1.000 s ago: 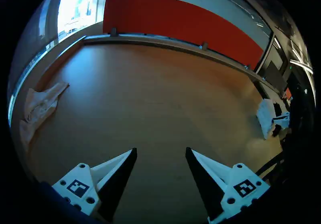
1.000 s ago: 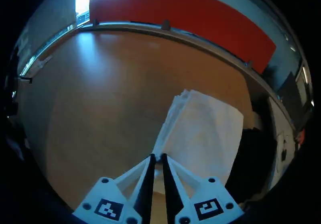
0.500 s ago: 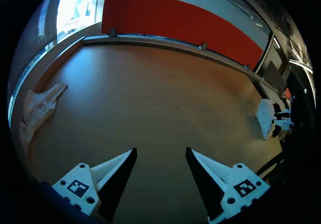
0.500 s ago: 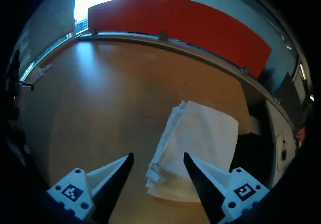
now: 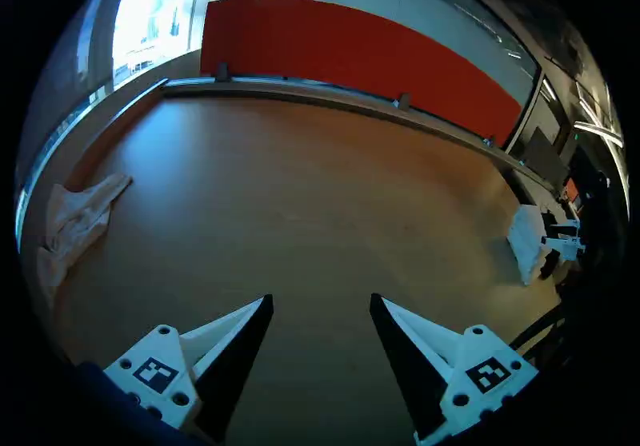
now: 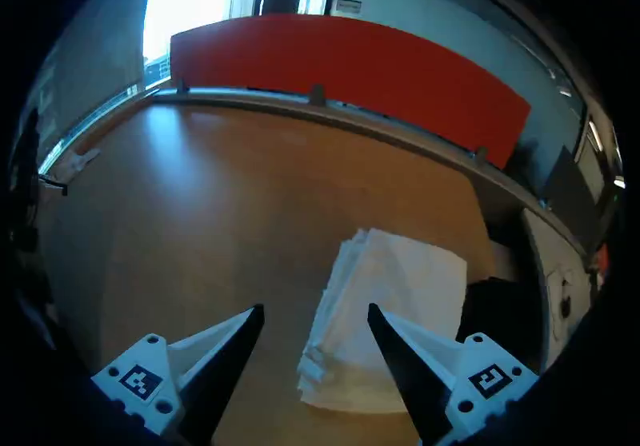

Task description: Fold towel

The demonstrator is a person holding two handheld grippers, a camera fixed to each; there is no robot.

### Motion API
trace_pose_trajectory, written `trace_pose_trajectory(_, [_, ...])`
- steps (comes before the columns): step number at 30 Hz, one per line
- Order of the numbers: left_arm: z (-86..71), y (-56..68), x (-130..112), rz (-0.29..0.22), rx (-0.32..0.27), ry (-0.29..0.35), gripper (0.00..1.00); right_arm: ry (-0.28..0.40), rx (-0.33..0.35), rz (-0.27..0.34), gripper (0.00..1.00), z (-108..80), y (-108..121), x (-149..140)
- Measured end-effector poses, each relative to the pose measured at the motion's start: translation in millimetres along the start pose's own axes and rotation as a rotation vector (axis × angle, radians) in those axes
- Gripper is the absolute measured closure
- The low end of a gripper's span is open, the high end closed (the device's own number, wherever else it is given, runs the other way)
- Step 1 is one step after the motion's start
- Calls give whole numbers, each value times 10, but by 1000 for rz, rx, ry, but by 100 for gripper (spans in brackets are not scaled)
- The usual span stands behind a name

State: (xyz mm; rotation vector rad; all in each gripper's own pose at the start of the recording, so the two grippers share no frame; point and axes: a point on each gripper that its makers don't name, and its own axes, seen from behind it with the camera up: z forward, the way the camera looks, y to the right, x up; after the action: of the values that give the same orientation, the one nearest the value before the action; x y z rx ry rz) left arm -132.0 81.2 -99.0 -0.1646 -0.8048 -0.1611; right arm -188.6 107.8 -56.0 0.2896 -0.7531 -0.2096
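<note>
Folded towel — long axis forward, slightly rightward

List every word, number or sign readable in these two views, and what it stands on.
No text can be read.
Wall sign: too small and blurred.
Marker squares on the left gripper and right gripper: black-and-white patterns, no letters or numbers.

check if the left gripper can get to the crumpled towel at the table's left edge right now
Probably yes. The left gripper is open over bare table, and nothing lies between it and the crumpled towel. The towel sits far off to its left, so it must swing over.
</note>
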Motion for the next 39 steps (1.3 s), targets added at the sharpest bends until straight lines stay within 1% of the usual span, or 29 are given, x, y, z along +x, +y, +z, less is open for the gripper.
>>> trace_pose_trajectory(5, [-14,7,120,0,-4,34,11,75,-19,37,0,-45,-39,188])
trace_pose_trajectory(11, [-31,-37,316,6,14,104,11,168,-66,91,0,-113,4,393])
trace_pose_trajectory(14, [-33,-52,413,17,23,134,11,229,-99,111,0,-160,39,533])
trace_pose_trajectory(20, [-79,-83,689,58,38,228,11,383,-175,162,0,-331,130,871])
trace_pose_trajectory(21, [-86,-89,732,65,40,241,10,396,-187,170,0,-349,151,899])
trace_pose_trajectory(26, [-108,-132,925,92,56,293,10,446,-241,203,0,-408,252,986])
trace_pose_trajectory(29, [-123,-162,1021,99,65,320,11,465,-255,222,0,-426,283,1013])
trace_pose_trajectory(32, [-137,-182,1102,97,68,341,11,478,-252,240,0,-443,273,1049])
trace_pose_trajectory(35, [-157,-200,1181,94,68,363,11,492,-250,244,0,-455,243,1104])
trace_pose_trajectory(39, [-179,-234,1278,96,74,388,11,522,-250,233,0,-478,146,1220])
